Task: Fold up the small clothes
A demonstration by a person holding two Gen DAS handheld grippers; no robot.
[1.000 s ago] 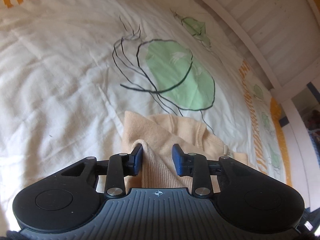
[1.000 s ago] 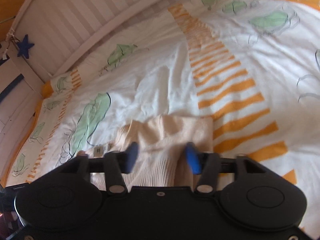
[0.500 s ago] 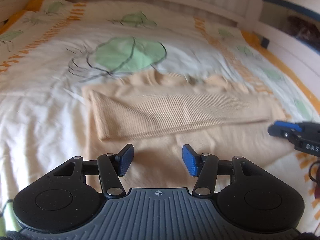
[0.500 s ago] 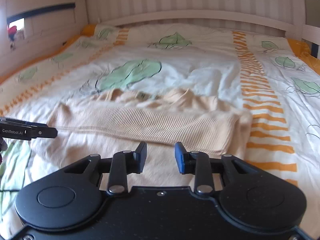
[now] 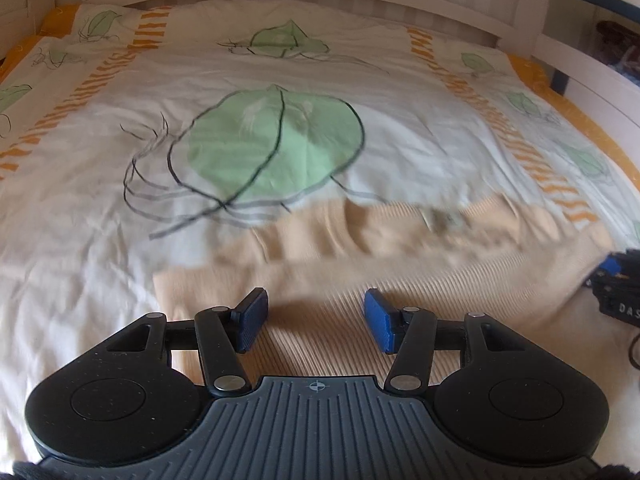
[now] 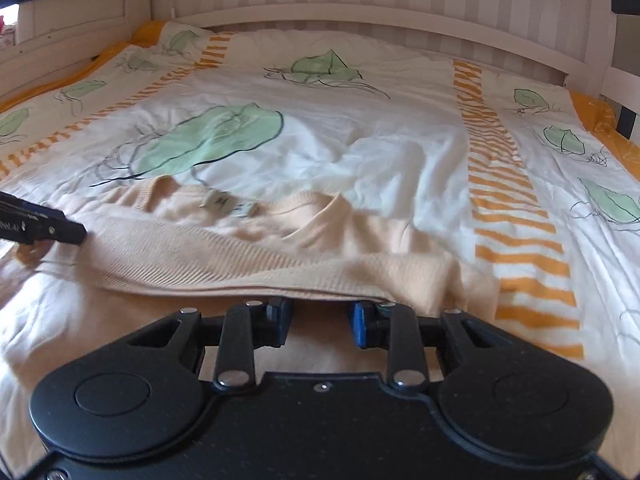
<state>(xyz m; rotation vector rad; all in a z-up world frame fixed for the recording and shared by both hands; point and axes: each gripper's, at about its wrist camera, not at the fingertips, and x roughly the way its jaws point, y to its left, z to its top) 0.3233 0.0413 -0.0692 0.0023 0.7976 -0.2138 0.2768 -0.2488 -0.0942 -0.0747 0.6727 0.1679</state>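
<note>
Left wrist view: my left gripper (image 5: 315, 320) gapes empty over the beige sweater (image 5: 400, 264); my right gripper (image 6: 320, 322), likewise parted, sits at its hem.

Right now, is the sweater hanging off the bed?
No, the beige sweater lies flat on the leaf-print duvet, well inside the bed.

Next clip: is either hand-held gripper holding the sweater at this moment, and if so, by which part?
Neither. The left hand-held gripper is open above the beige sweater, nothing between its pads. The right hand-held gripper is open at the folded hem edge, not clamped on it.
</note>
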